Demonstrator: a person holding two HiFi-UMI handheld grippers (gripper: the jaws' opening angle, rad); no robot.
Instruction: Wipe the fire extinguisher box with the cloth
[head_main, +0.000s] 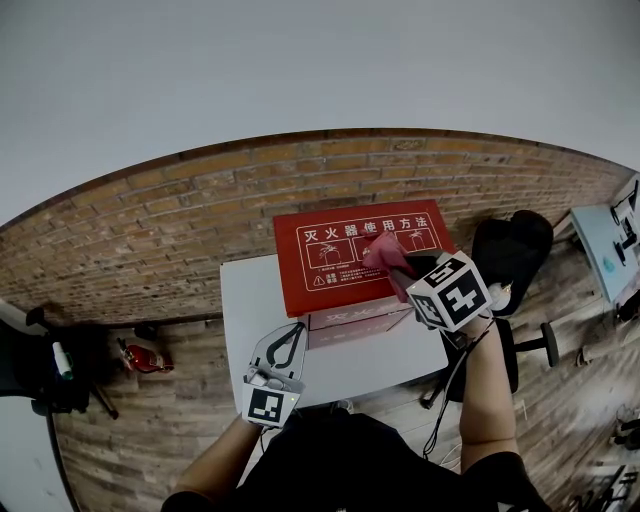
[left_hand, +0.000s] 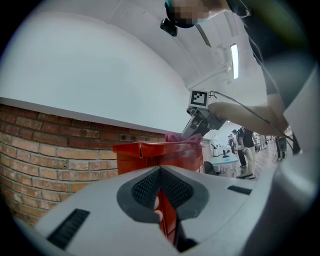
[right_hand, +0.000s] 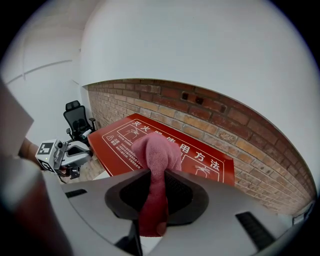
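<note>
A plain white wall (head_main: 300, 70) fills the upper part of the head view, above a band of red brick wall (head_main: 150, 235) that runs behind everything. A white table (head_main: 250, 300) stands against the bricks. On it sits the red fire extinguisher box (head_main: 335, 280), its flat lid facing up and printed with white characters and 3 small diagrams. A black office chair (head_main: 512, 250) stands just right of the table.

The right gripper (head_main: 397, 268) reaches down at a slant over the right part of the lid. Its 2 jaws are clamped on a pink cloth (right_hand: 155, 160), which bunches out beyond the tips into a rounded wad. In the left gripper view that wad (left_hand: 176, 137) lies on the top of the box near its right edge.

The left gripper (left_hand: 161, 192) is held level at the front left of the box, its tips just beside the box's near corner; whether they touch it cannot be told. Its jaws are pressed together with nothing held, only a thin slit through which the red box shows.
</note>
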